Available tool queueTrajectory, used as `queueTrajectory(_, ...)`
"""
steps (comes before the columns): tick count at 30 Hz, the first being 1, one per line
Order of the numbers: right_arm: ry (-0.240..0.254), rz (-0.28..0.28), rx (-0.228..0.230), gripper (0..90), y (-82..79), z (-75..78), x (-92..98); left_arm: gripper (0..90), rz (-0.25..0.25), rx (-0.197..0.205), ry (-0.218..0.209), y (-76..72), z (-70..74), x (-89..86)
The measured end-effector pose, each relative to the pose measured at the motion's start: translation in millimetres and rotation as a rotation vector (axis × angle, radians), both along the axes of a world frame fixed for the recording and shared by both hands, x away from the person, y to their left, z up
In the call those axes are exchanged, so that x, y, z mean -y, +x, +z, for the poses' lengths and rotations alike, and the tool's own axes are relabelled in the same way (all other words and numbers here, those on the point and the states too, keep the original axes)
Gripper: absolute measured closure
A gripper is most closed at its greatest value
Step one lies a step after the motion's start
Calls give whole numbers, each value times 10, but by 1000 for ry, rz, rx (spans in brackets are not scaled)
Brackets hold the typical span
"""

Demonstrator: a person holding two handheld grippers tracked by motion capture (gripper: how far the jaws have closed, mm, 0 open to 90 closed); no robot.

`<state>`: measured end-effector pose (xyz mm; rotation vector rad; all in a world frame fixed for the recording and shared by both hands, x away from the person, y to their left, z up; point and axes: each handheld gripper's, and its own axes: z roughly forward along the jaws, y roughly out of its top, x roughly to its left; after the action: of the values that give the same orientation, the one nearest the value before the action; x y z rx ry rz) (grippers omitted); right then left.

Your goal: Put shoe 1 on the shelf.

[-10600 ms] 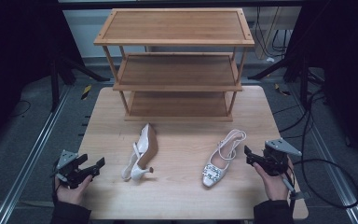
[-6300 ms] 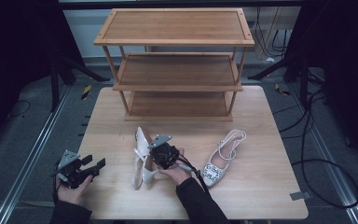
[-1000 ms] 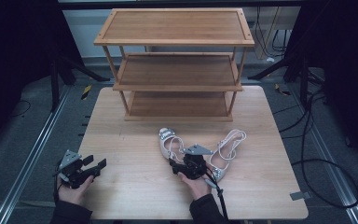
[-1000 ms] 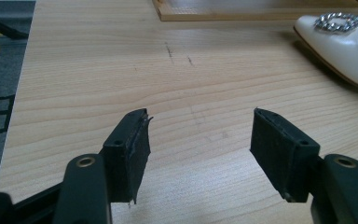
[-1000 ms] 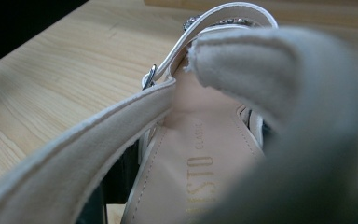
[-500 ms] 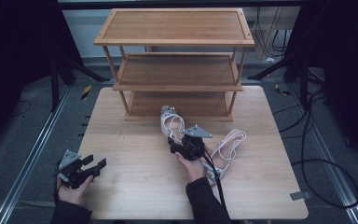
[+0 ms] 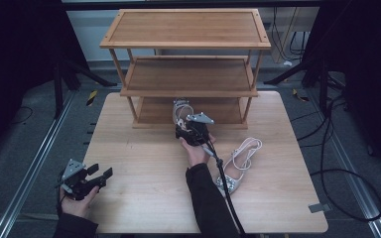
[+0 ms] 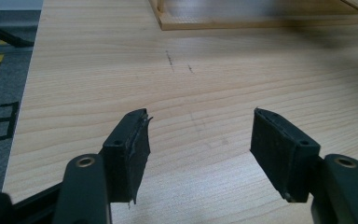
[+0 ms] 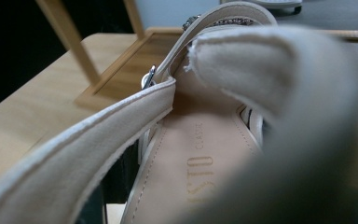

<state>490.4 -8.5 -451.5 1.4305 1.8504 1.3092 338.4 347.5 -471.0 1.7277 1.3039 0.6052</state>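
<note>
**Pale sandal held at the mouth of the lowest shelf**

The right gripper (image 7: pixel 191 130) sits just above the centre of the high view, its jaws pinching a cream slingback sandal with a jewelled toe strap (image 7: pixel 181 110). The shoe points away from the person, toe toward the bottom tier of the three-tier wooden shoe rack (image 7: pixel 188 29), and overlaps that tier's front edge. In the right gripper view the sandal (image 9: pixel 200 154) is very close: a tan insole with printed lettering, pale stitched straps crossing in front, a small metal buckle at the left of centre and a band of stones near the top. The jaws themselves are hidden behind the straps there.

The second cream sandal of the pair (image 7: pixel 238 163) lies flat on the light wooden surface (image 7: pixel 144 158), right of centre, just beside the person's right forearm and the trailing cable.

The left gripper (image 7: pixel 87 178) rests at the lower left of the high view, near the surface's left edge, its jaws spread with nothing between them; its own view shows bare wood grain between the black pads (image 8: pixel 130 149).

The bottom tier is open to the right of the held shoe, between the rack's front posts. The surface is free across the middle left, and its far right strip is also bare.
</note>
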Motion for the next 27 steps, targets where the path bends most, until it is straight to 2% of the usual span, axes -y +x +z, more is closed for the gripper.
queueTrajectory(1, 0, 0, 0, 381, 0, 0, 0, 360, 0, 0, 1, 1, -2, 2)
queueTrajectory(9, -3, -52, -19, 381, 387, -138, -108, 360, 0, 4, 2, 3, 0, -7)
queueTrajectory(11, 12, -63, -17, 381, 457, -183, -112, 360, -1, 3, 2, 4, 0, -4)
queueTrajectory(14, -10, -84, -22, 380, 593, -261, -127, 361, -3, 2, -1, 4, -1, 1)
queueTrajectory(16, 7, -98, -22, 381, 630, -295, -121, 361, -5, -2, 0, 10, -5, 0)
queueTrajectory(19, 6, -101, -29, 380, 654, -322, -112, 362, -7, -4, 2, 12, -8, 1)
queueTrajectory(21, 19, -108, -54, 380, 677, -356, -87, 363, -7, -3, 0, 12, -8, 0)
queueTrajectory(23, 6, -113, -74, 378, 688, -393, -71, 362, -6, -3, -1, 9, -6, -3)
queueTrajectory(27, -21, -106, -71, 362, 682, -391, -85, 362, -6, -2, 4, 8, -5, 1)
